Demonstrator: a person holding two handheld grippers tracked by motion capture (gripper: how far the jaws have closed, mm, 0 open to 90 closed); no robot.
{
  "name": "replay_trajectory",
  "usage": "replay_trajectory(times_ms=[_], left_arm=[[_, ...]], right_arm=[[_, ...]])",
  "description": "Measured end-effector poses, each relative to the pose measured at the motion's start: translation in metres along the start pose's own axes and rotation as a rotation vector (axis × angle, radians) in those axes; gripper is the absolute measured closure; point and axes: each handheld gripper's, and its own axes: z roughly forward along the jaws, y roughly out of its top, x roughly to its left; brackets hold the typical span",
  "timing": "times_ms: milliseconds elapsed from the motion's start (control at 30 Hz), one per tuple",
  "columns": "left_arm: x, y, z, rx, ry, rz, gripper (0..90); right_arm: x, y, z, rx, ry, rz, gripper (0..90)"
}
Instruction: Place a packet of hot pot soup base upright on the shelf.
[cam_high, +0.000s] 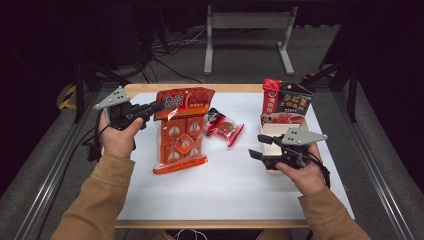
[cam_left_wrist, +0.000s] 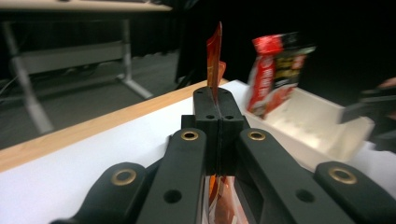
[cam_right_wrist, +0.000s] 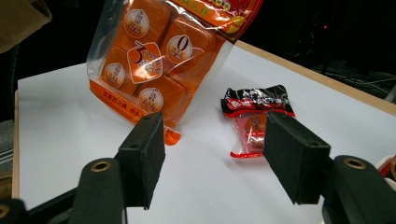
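Left claw (cam_high: 152, 106) is clamped tight on the top edge of the orange packet (cam_high: 181, 131), which hangs with its bottom edge on the table (cam_high: 225, 190). Right claw (cam_high: 256, 154) hovers with nothing between its parted jaws, by the white box (cam_high: 270, 131). That box holds a red-and-black bag (cam_high: 286, 100), standing upright. A small red packet (cam_high: 225, 127) lies between them.

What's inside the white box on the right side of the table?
A red and black snack bag stands upright at the far end of the white box. The right gripper and hand cover its near end.
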Motion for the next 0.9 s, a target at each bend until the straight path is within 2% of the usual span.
replay_trajectory(times_ms=[100,200,267,333,500,633,700,767,900], left_arm=[[-0.016,0.006,0.000,-0.007,-0.037,0.034,90.0],[-0.023,0.008,0.001,-0.008,-0.050,0.056,90.0],[-0.033,0.011,0.000,-0.013,-0.053,0.089,90.0],[-0.041,0.013,0.000,-0.015,-0.063,0.105,90.0],[-0.061,0.020,0.001,-0.017,-0.114,0.155,90.0],[-0.072,0.025,0.003,-0.006,-0.148,0.179,90.0],[-0.082,0.027,0.004,-0.007,-0.160,0.205,90.0],[-0.085,0.028,0.004,-0.016,-0.156,0.218,90.0],[-0.096,0.032,0.006,-0.019,-0.195,0.232,90.0]], right_arm=[[0.000,0.001,0.002,0.001,0.006,0.002,39.2],[0.000,0.002,0.003,0.000,0.007,0.004,39.2],[0.000,0.003,0.004,-0.005,0.010,0.013,39.2],[0.000,0.003,0.005,-0.004,0.010,0.018,39.2],[0.000,0.005,0.005,-0.009,0.017,0.022,39.3],[0.001,0.008,0.005,-0.015,0.019,0.020,39.3],[0.001,0.009,0.006,-0.019,0.019,0.019,39.3],[0.001,0.009,0.006,-0.019,0.019,0.019,39.2],[0.001,0.009,0.006,-0.017,0.027,0.022,36.9]])
